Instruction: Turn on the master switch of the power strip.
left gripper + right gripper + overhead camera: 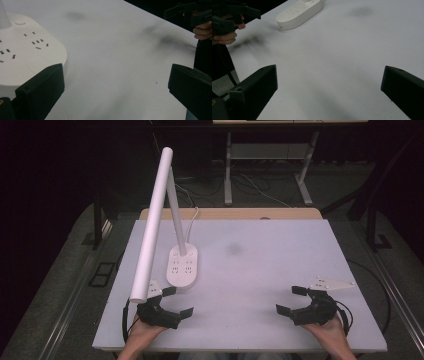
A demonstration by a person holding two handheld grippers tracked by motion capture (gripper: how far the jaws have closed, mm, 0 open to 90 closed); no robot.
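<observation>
A white desk lamp stands on the left half of the white table (260,265). Its oval base (182,266) carries several power sockets, and its long white light bar (153,222) slants down toward the front left. My left gripper (178,302) rests near the table's front edge, just in front of the base (27,47), jaws wide open with nothing between them. At the front right my right gripper (293,300) is open and empty too, pointing toward the base (298,11). A hand holds each gripper from below.
The lamp's white cable (192,222) runs off the back edge of the table. A faint dark smudge (233,249) marks the table's middle. Beyond the table are the metal legs of another desk (228,170) and loose cables on a grey floor.
</observation>
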